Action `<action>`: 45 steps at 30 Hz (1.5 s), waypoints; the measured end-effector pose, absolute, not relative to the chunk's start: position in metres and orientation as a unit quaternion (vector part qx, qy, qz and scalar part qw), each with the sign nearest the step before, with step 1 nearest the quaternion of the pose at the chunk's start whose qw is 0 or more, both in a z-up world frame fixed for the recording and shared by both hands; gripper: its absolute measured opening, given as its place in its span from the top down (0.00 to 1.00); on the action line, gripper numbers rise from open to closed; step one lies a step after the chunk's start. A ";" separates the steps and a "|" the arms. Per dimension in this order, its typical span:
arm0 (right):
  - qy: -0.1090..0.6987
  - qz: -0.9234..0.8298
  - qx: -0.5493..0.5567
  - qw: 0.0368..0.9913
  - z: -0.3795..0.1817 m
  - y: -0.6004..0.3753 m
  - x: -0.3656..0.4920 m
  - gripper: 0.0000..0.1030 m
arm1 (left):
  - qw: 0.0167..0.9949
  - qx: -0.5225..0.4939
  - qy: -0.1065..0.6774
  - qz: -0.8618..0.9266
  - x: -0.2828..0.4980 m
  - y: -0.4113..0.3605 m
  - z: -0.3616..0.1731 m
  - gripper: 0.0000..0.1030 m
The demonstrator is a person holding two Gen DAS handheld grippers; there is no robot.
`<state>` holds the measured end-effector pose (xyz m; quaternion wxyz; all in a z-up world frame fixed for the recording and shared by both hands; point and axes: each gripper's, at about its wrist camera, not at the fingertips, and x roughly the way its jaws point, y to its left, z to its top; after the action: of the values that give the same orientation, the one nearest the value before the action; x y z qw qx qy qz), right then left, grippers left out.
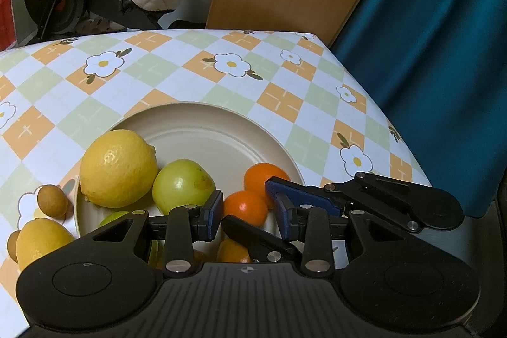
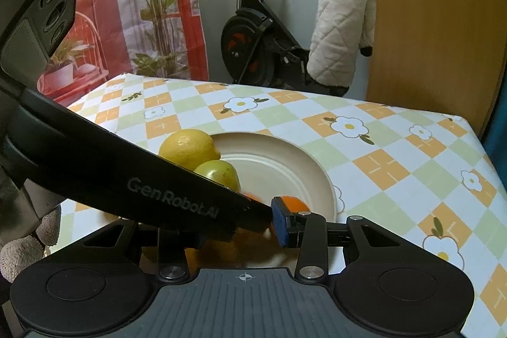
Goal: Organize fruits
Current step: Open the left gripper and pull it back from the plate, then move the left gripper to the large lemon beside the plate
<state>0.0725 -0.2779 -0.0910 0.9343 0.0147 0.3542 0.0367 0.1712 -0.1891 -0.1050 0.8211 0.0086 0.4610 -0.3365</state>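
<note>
A beige plate (image 1: 202,129) holds a large lemon (image 1: 118,168), a green fruit (image 1: 182,189) and small oranges (image 1: 264,176). My left gripper (image 1: 248,211) is open, its blue pads on either side of one small orange (image 1: 245,208) without touching it. The right gripper's fingers (image 1: 301,195) reach into the left wrist view from the right, close to the oranges. In the right wrist view the left gripper's body (image 2: 142,179) hides the right gripper's left finger. Its right pad (image 2: 280,222) is beside an orange (image 2: 293,201). The plate (image 2: 285,160), lemon (image 2: 188,148) and green fruit (image 2: 218,173) show behind.
A second lemon (image 1: 39,239) and small brown fruits (image 1: 52,200) lie on the checked tablecloth (image 1: 221,75) left of the plate. The table edge runs along the right by a teal curtain (image 1: 443,37). An exercise bike (image 2: 253,46) and a wooden panel (image 2: 434,21) stand behind.
</note>
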 end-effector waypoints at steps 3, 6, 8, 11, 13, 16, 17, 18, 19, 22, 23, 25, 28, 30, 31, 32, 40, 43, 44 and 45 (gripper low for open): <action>0.356 0.035 0.013 0.934 -0.090 -0.278 0.072 0.65 | 0.822 0.009 0.460 -0.336 0.170 -0.188 -0.104 0.64; 0.355 0.029 0.014 0.934 -0.089 -0.278 0.070 0.65 | 0.825 0.006 0.455 -0.335 0.168 -0.185 -0.100 0.64; 0.352 0.025 0.016 0.936 -0.086 -0.278 0.068 0.65 | 0.828 0.001 0.451 -0.332 0.168 -0.179 -0.096 0.64; 0.345 0.022 0.017 0.938 -0.081 -0.277 0.064 0.65 | 0.834 -0.009 0.445 -0.326 0.168 -0.167 -0.089 0.64; 0.341 0.021 0.018 0.940 -0.077 -0.276 0.063 0.65 | 0.840 -0.014 0.437 -0.320 0.168 -0.155 -0.082 0.64; 0.332 0.024 0.020 0.943 -0.069 -0.272 0.063 0.65 | 0.851 -0.023 0.424 -0.309 0.169 -0.136 -0.070 0.64; 0.329 0.026 0.019 0.944 -0.067 -0.270 0.064 0.65 | 0.854 -0.027 0.420 -0.305 0.170 -0.129 -0.066 0.64; 0.327 0.029 0.018 0.945 -0.064 -0.267 0.065 0.65 | 0.858 -0.030 0.415 -0.301 0.171 -0.121 -0.061 0.64; 0.324 0.033 0.017 0.945 -0.062 -0.263 0.066 0.65 | 0.862 -0.033 0.410 -0.296 0.171 -0.114 -0.057 0.64; 0.318 0.046 0.015 0.947 -0.055 -0.250 0.070 0.65 | 0.872 -0.037 0.398 -0.283 0.173 -0.092 -0.047 0.64; 0.317 0.051 0.014 0.947 -0.053 -0.245 0.071 0.65 | 0.875 -0.039 0.395 -0.278 0.174 -0.084 -0.044 0.64; 0.315 0.063 0.010 0.947 -0.050 -0.233 0.074 0.65 | 0.880 -0.041 0.391 -0.266 0.177 -0.067 -0.040 0.64; 0.317 0.078 0.005 0.945 -0.049 -0.217 0.080 0.65 | 0.885 -0.046 0.391 -0.250 0.179 -0.045 -0.041 0.64; 0.322 0.088 0.000 0.943 -0.050 -0.206 0.084 0.65 | 0.885 -0.048 0.394 -0.242 0.181 -0.032 -0.043 0.64; 0.324 0.093 -0.002 0.942 -0.050 -0.201 0.086 0.65 | 0.886 -0.050 0.395 -0.238 0.182 -0.026 -0.045 0.64; 0.326 0.098 -0.005 0.940 -0.051 -0.195 0.088 0.65 | 0.885 -0.053 0.397 -0.236 0.183 -0.022 -0.047 0.64; 0.354 0.133 -0.037 0.925 -0.068 -0.153 0.101 0.59 | 0.875 -0.073 0.413 -0.240 0.184 -0.007 -0.067 0.64; 0.358 0.133 -0.051 0.923 -0.073 -0.145 0.108 0.52 | 0.873 -0.081 0.416 -0.240 0.185 -0.003 -0.073 0.64; 0.361 0.132 -0.054 0.922 -0.075 -0.144 0.111 0.52 | 0.873 -0.084 0.417 -0.240 0.186 -0.002 -0.074 0.64; 0.364 0.132 -0.056 0.920 -0.077 -0.143 0.115 0.52 | 0.872 -0.086 0.418 -0.239 0.186 -0.002 -0.076 0.64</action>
<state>0.1146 -0.1425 -0.0769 0.9204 -0.0559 0.3638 0.1320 0.1857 -0.0016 -0.0763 0.8720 -0.0858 0.4183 -0.2392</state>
